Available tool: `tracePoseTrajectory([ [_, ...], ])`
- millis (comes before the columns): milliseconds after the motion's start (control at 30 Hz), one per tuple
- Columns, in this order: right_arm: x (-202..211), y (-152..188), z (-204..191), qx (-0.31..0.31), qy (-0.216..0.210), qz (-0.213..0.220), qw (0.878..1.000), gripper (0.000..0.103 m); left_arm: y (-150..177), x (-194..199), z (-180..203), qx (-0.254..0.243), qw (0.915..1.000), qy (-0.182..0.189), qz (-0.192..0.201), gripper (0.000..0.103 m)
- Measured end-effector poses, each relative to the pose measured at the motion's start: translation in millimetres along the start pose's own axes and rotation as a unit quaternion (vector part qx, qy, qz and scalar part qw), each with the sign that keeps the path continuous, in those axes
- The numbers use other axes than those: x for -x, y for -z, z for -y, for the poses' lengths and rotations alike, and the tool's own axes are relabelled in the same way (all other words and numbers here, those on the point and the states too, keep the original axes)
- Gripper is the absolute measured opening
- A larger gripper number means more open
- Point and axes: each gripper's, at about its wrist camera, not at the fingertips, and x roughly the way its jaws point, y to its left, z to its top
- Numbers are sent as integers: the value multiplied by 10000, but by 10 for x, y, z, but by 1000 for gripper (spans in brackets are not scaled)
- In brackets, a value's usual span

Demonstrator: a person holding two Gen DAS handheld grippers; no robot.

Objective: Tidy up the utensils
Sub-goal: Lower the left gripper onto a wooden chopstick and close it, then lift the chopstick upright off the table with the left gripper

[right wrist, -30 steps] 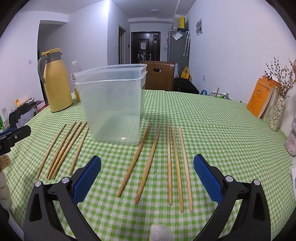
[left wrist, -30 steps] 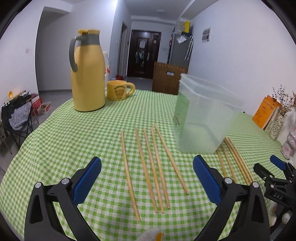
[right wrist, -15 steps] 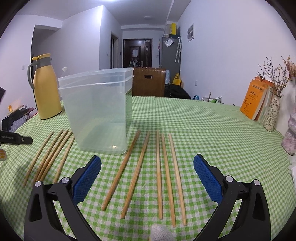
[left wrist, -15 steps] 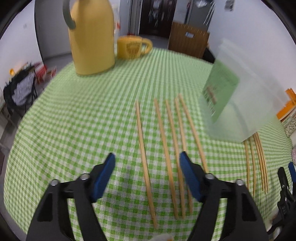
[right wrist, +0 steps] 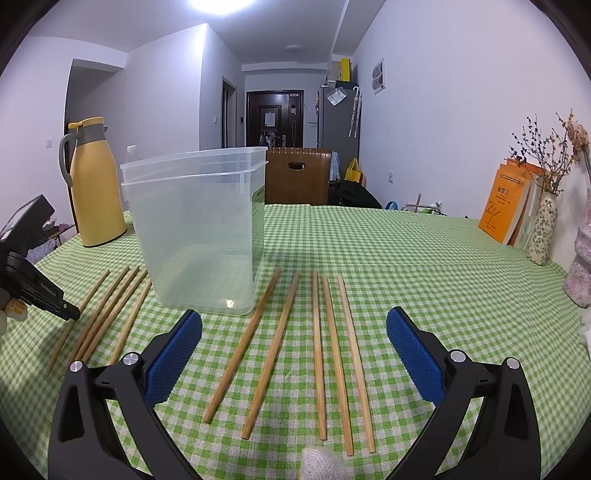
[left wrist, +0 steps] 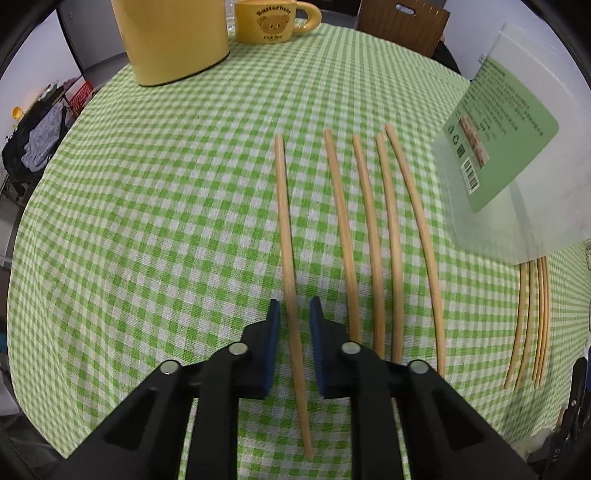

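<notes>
Several wooden chopsticks lie on the green checked tablecloth [left wrist: 147, 221]. My left gripper [left wrist: 294, 310] points down over the leftmost chopstick [left wrist: 284, 221]. Its jaws are closing with that chopstick between the blue pads [left wrist: 274, 332], and a thin gap still shows on each side. Other chopsticks [left wrist: 369, 229] lie just to the right, beside the clear plastic container [left wrist: 517, 110]. In the right wrist view my right gripper [right wrist: 293, 315] hangs open above a second group of chopsticks [right wrist: 317, 350], in front of the container [right wrist: 195, 229]. The left gripper [right wrist: 66, 314] shows at the left edge.
A yellow thermos jug [left wrist: 173, 37] and a yellow mug [left wrist: 273, 18] stand at the far left of the table. Orange books [right wrist: 506, 206] and a vase [right wrist: 543, 229] stand at the right edge. A wooden chair [right wrist: 299, 177] is behind the table.
My left gripper has tipped downward and dropped onto the leftmost chopstick, and its jaws have narrowed from wide open to nearly touching it. The right gripper has hardly moved.
</notes>
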Motion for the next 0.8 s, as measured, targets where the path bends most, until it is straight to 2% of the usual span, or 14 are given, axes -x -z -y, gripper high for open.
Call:
tracePoseTrajectory([
  [233, 8, 15, 0, -47, -11, 19, 10000, 97, -95, -116, 65, 45, 9996, -154, -240, 11],
  [467, 6, 20, 3, -115, 3, 21, 9999, 97, -360, -157, 187, -7, 9990, -287, -354, 11],
  [533, 0, 15, -2, -126, 3, 24, 9999, 97, -371, -141, 194, -7, 9990, -296, -337, 6],
  [800, 9, 18, 2, -152, -4, 58, 9999, 97, -345, -119, 57, 143, 9995, -19, -279, 4],
])
